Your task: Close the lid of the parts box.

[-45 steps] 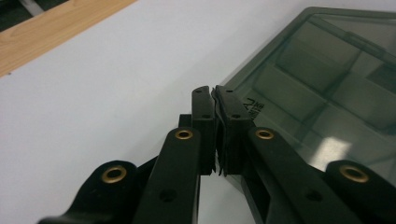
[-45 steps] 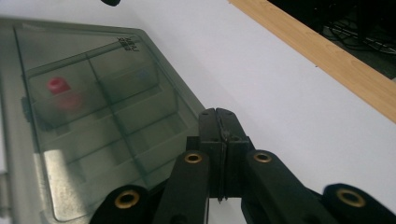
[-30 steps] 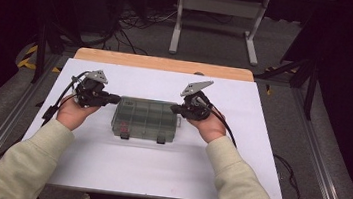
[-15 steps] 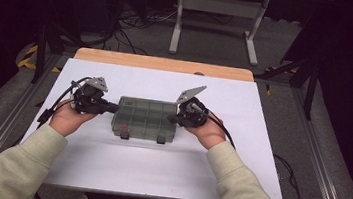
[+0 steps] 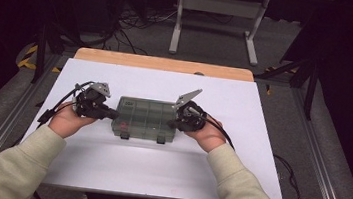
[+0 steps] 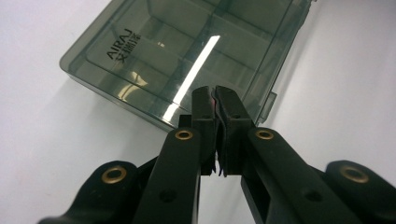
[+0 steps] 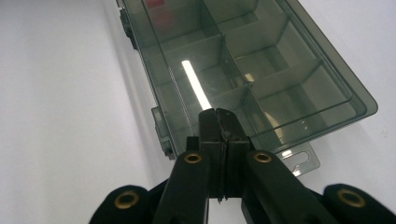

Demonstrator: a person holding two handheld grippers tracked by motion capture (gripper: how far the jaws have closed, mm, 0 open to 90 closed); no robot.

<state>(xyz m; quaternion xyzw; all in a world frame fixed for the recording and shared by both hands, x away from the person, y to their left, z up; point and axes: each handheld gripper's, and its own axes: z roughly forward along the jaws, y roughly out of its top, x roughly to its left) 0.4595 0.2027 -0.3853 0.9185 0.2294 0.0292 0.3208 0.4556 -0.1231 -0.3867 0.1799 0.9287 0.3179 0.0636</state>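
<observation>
Here we are with the smoky compartment box (image 5: 146,119) sitting lid-down-shut on the white table (image 5: 263,119), and a gripper parked at each short end. The left gripper (image 5: 112,115) has its 2 jaws pinched together with nothing between them, tips right at the box's left end; in the left gripper view the box (image 6: 187,51) lies straight ahead of and just beyond those closed tips, its lettered corner off to the jaws' left. The right gripper (image 5: 174,125) mirrors it: jaws pressed tight, empty, tips at the box's right end. In the right gripper view the box (image 7: 243,70) stretches away from the tips, dividers and a red item showing through the lid.

The key relation: the box's long axis runs from one pair of jaws to the other, so each gripper looks down its length. Neither is clearly nearer; both seem touching or just beside their end, though contact cannot be confirmed. The 2 latches (image 5: 160,139) sit on the long side facing the person, off to the side of both jaw pairs, left of the right jaws in their own view (image 7: 161,126).

My read: any unlatching calls for a gripper to swing round from the end to that near side.
</observation>
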